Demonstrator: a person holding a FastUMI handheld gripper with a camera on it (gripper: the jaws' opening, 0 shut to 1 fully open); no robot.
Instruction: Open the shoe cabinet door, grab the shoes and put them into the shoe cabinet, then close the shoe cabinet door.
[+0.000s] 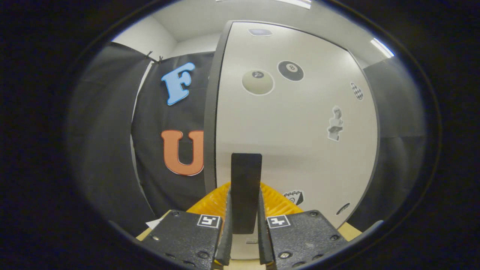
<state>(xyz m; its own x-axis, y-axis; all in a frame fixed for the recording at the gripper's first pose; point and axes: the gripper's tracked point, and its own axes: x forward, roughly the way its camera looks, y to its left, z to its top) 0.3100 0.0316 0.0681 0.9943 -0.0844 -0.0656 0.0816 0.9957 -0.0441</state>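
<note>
The tool at the bottom centre of the frame is clamped on a flat black door handle, both fingers pressing its sides. The handle stands upright on the white shoe cabinet door, which takes up the centre and right of the frame and carries stickers, among them a billiard eight ball and a pale ball near its top. The door's dark left edge runs top to bottom. Black cloth hangs at the left.
</note>
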